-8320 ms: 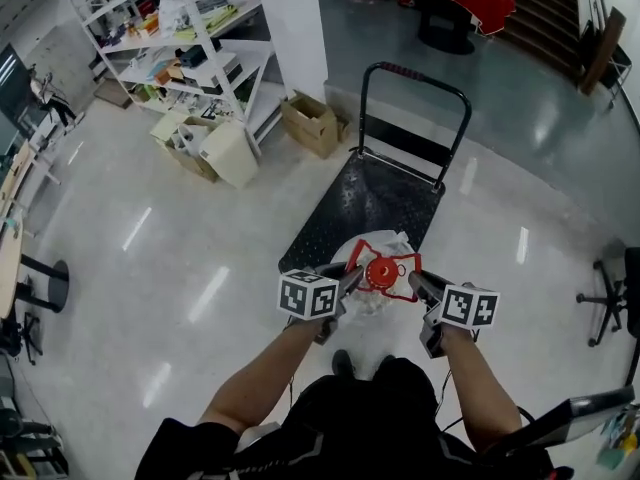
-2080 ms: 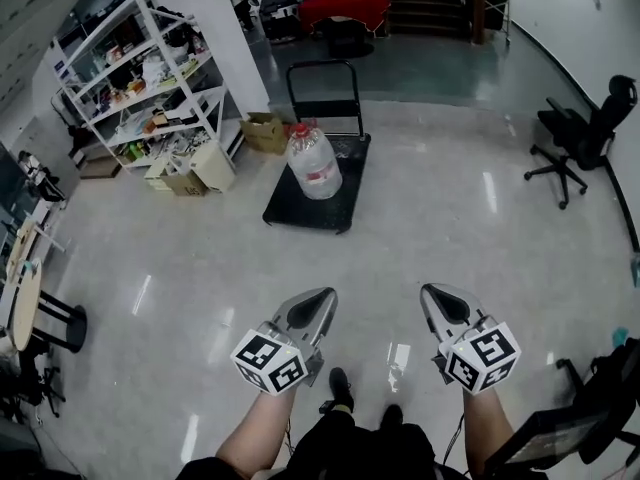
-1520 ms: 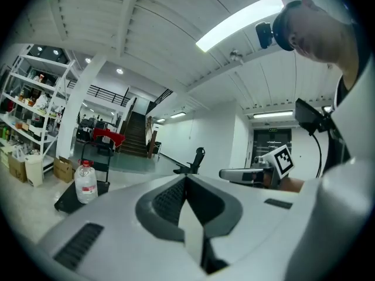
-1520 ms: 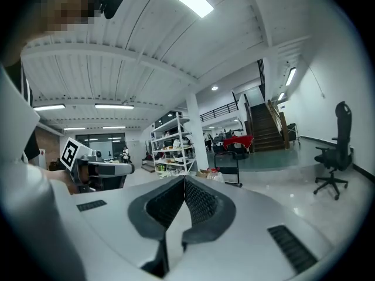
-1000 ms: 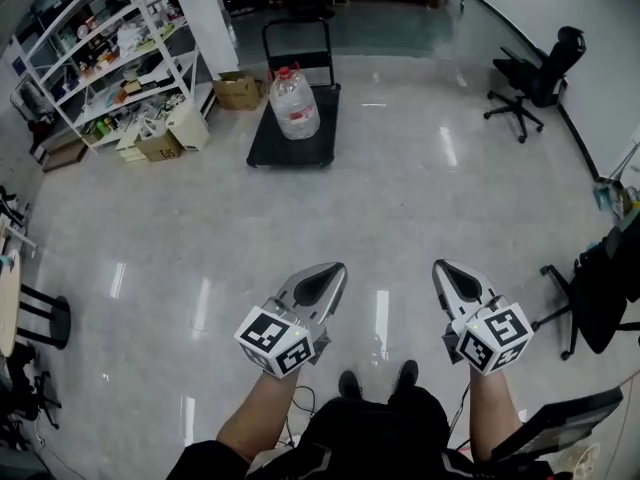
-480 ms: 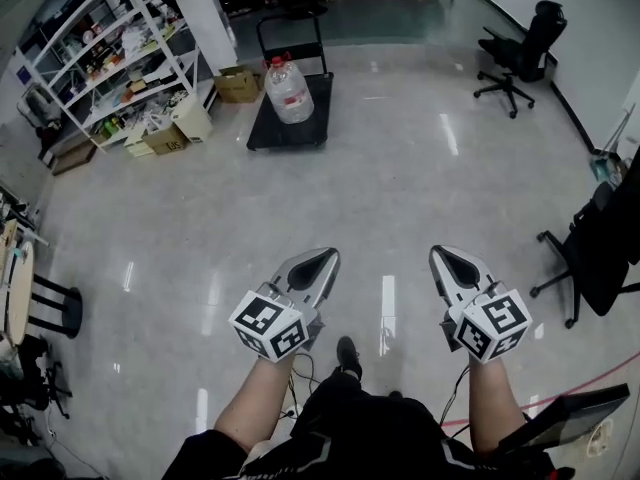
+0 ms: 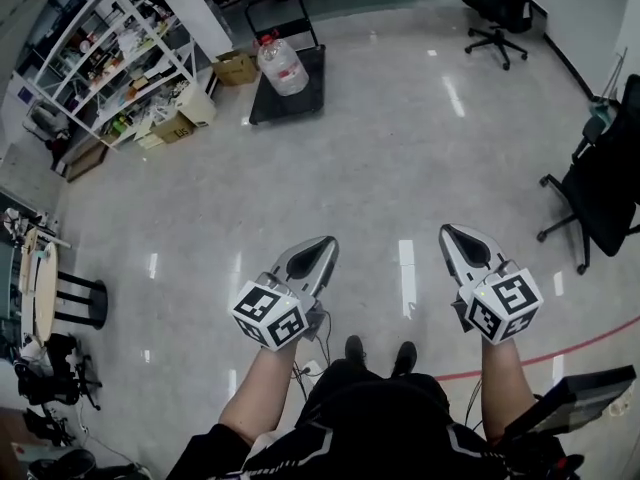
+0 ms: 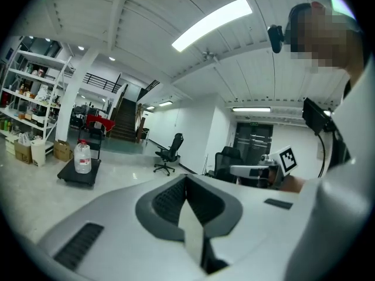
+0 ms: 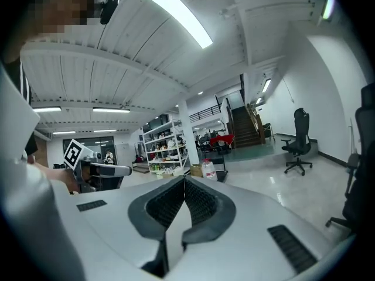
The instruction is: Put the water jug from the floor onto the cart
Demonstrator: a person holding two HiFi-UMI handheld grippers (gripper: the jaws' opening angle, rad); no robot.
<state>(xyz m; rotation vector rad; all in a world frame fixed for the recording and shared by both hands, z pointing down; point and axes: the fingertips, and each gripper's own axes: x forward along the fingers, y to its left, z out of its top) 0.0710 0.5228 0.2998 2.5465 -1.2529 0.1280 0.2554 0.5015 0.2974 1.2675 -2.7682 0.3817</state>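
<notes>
The clear water jug (image 7: 281, 65) with a red cap stands upright on the black flat cart (image 7: 288, 90) far off at the top of the head view. It also shows small in the left gripper view as the jug (image 8: 83, 157) on the cart (image 8: 79, 175), and in the right gripper view as the jug (image 9: 208, 170). My left gripper (image 7: 326, 244) and right gripper (image 7: 449, 234) are held side by side low in the head view, far from the cart. Both are shut with nothing between their jaws.
White shelving (image 7: 110, 58) with boxes stands left of the cart, with cardboard boxes (image 7: 235, 67) on the floor beside it. Black office chairs are at top right (image 7: 500, 8) and right (image 7: 600, 178). A round table with a stool (image 7: 80, 301) is at the left. Glossy floor lies between.
The cart and jug have drawn farther away toward the top of the head view as the person backs off. Both grippers stay shut and side by side.
</notes>
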